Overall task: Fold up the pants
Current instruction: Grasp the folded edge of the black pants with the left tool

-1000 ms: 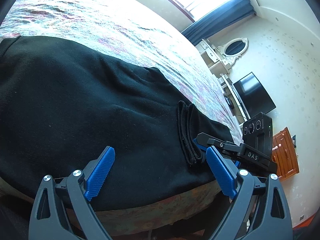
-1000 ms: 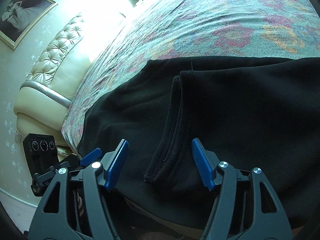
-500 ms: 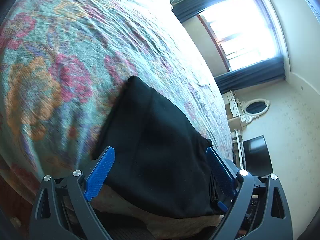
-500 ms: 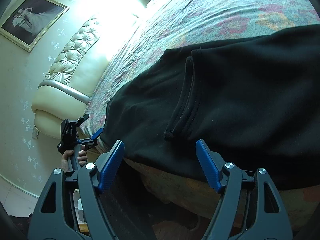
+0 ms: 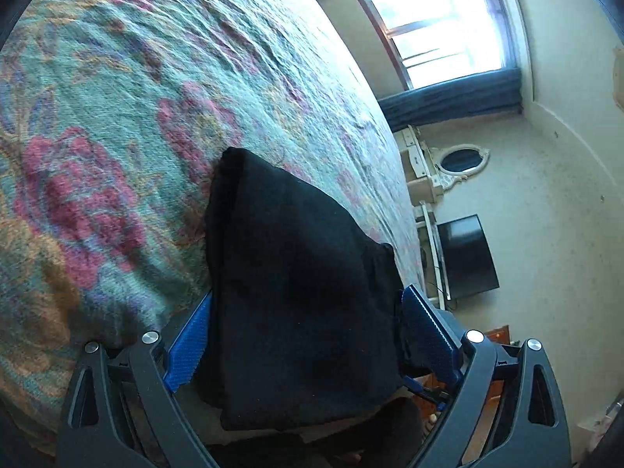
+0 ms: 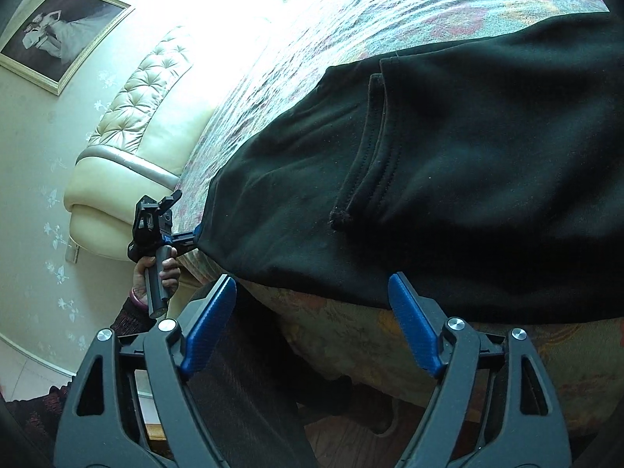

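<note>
Black pants (image 6: 448,179) lie folded along the near edge of a floral bedspread (image 5: 117,117). In the left wrist view the end of the pants (image 5: 296,292) sits between the open blue fingers of my left gripper (image 5: 308,339), which straddle it without closing. My right gripper (image 6: 312,327) is open and empty, just off the bed edge below the pants, near a stitched hem (image 6: 370,144). The left gripper also shows in the right wrist view (image 6: 156,226), held by a hand at the pants' far end.
A cream tufted headboard (image 6: 132,117) and a framed picture (image 6: 58,35) are on the left. A window (image 5: 440,27), an oval mirror (image 5: 464,160) and a dark TV (image 5: 468,257) line the far wall. The bed's side (image 6: 351,335) drops below the pants.
My left gripper has swung from over the pants to their end and now straddles it. My right gripper has pulled back off the pants to below the bed edge.
</note>
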Demonstrator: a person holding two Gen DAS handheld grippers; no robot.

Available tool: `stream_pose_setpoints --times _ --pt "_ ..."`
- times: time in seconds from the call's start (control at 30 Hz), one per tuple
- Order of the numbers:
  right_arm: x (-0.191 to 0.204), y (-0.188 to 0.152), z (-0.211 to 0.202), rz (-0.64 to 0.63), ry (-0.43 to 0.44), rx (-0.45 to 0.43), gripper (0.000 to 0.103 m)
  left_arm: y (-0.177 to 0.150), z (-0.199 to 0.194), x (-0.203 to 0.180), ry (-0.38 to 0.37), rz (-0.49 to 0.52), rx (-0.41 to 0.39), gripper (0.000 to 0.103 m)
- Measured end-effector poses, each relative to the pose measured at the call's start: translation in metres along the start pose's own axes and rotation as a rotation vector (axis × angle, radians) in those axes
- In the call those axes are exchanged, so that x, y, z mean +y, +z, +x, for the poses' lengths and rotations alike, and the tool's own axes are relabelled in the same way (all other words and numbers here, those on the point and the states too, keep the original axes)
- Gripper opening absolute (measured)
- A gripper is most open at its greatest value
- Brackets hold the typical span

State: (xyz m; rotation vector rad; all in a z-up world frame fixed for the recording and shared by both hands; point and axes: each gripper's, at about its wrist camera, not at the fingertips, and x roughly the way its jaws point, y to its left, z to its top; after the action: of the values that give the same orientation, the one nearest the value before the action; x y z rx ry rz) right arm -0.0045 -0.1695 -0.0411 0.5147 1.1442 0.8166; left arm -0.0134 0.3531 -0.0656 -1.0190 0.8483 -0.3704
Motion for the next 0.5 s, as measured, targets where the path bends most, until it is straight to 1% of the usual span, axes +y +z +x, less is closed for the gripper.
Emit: stream_pose_setpoints --times 0.07,0.13,0.3,0.33,0.37,0.4,0.47,0.5 --pt "0.002 -0.001 0.001 -0.001 0.008 0.004 0.08 0.001 0.004 0.0 -0.012 0.007 0.022 0.091" --pt "0.005 -0.001 0.002 -0.001 0.022 0.012 0.08 0.004 0.007 0.004 -0.018 -0.006 0.023 0.091" --pt "0.013 -0.005 -0.002 -0.016 0.045 0.016 0.08 0.009 -0.009 0.016 -0.063 -0.107 -0.034 0.091" --pt "0.013 -0.006 -0.004 -0.016 0.047 0.014 0.08 0.013 -0.012 0.02 -0.056 -0.114 -0.034 0.091" --pt "0.013 -0.006 -0.006 -0.015 0.05 0.012 0.08 0.012 -0.012 0.019 -0.029 -0.113 -0.019 0.091" --pt "0.013 -0.006 -0.008 -0.012 0.054 0.01 0.08 0.01 -0.011 0.015 0.014 -0.093 0.005 0.091" --pt "0.013 -0.008 -0.008 -0.005 0.066 0.01 0.08 0.006 0.0 -0.001 0.155 -0.007 0.074 0.091" --pt "0.013 -0.009 -0.007 -0.002 0.07 0.013 0.08 0.003 0.006 -0.009 0.212 0.043 0.094 0.091"
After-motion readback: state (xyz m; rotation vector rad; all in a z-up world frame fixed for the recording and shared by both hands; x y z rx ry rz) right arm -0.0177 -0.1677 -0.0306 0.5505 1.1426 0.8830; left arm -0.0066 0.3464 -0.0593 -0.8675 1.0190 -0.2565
